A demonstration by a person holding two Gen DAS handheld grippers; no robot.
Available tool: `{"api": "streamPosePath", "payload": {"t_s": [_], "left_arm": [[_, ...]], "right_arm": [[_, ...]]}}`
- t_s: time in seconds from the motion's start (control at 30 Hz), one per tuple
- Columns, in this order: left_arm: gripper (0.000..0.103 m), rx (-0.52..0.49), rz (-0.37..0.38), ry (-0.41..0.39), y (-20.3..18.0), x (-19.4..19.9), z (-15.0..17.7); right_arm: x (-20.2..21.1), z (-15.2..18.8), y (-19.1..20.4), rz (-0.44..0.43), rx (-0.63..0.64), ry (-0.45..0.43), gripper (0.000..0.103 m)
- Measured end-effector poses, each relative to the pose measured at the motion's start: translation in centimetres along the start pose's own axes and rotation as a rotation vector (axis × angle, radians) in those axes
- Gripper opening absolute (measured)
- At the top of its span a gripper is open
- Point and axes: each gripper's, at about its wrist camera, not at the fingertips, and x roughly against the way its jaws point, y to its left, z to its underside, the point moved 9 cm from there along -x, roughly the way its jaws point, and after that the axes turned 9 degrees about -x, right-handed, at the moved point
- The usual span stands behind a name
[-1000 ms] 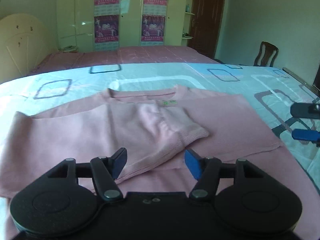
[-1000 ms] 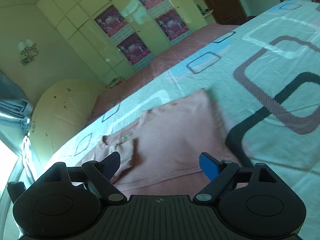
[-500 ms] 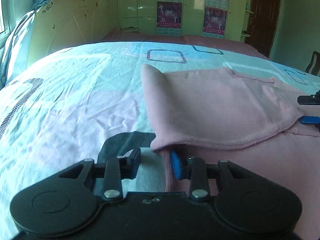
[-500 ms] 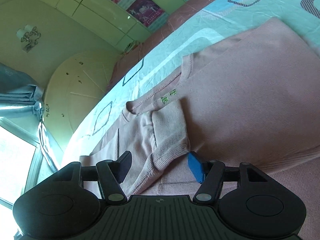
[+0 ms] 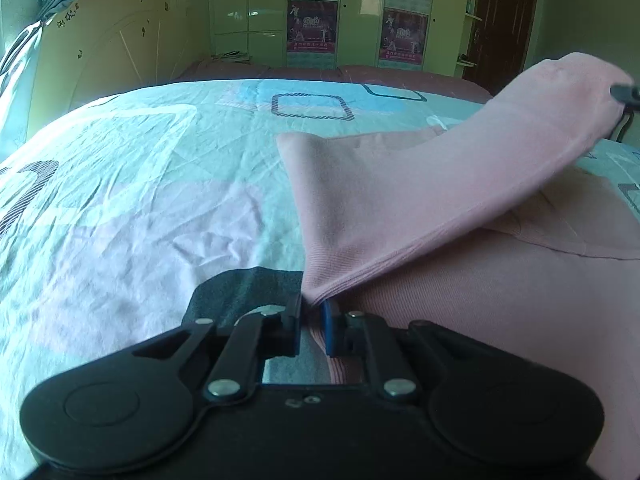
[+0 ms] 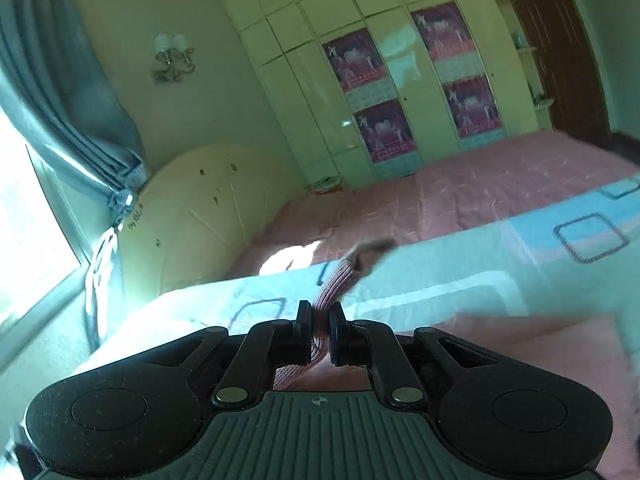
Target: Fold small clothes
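Note:
A pink sweater (image 5: 500, 312) lies flat on the patterned bed sheet (image 5: 160, 200). In the left wrist view my left gripper (image 5: 314, 320) is at the sweater's near left corner. Its jaws are closing and the pads pinch the folded hem edge. One sleeve (image 5: 440, 184) rises from that corner up to the right, where a dark finger (image 5: 624, 92) of the other gripper holds its end. In the right wrist view my right gripper (image 6: 320, 328) has its jaws closing on the ribbed cuff (image 6: 336, 280), which sticks up between the pads, off the bed.
A cream headboard (image 5: 100, 60) stands at the far left of the bed. Wardrobe doors with posters (image 5: 352, 20) line the back wall, with a dark door (image 5: 504, 20) to their right. A grey curtain (image 6: 60, 100) hangs by the window. Bare sheet lies left of the sweater.
My left gripper swung left to the sweater's corner and closed on the hem. My right gripper closed on the folded sleeve's cuff and lifted it, so the sleeve now stretches up off the sweater.

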Motion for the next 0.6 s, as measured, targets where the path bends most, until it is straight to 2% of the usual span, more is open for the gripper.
{"api": "streamPosePath", "payload": {"t_s": [0.07, 0.17, 0.27, 0.53, 0.6], "left_arm": [[0.010, 0.003, 0.004, 0.001, 0.1, 0.0, 0.1], [0.010, 0.000, 0.009, 0.004, 0.2, -0.2, 0.1], [0.010, -0.010, 0.009, 0.007, 0.0, -0.3, 0.1], [0.010, -0.020, 0.008, 0.013, 0.0, -0.3, 0.0], [0.010, -0.021, 0.012, 0.016, 0.0, -0.3, 0.0]], "right_arm": [[-1.4, 3.2, -3.6, 0.074, -0.091, 0.110, 0.006], [-1.2, 6.7, -6.3, 0.115, -0.152, 0.159, 0.005], [-0.7, 8.7, -7.9, 0.137, -0.196, 0.176, 0.005], [0.3, 9.5, -9.7, 0.137, -0.294, 0.192, 0.005], [0.8, 8.6, -9.8, 0.110, -0.360, 0.144, 0.009]]}}
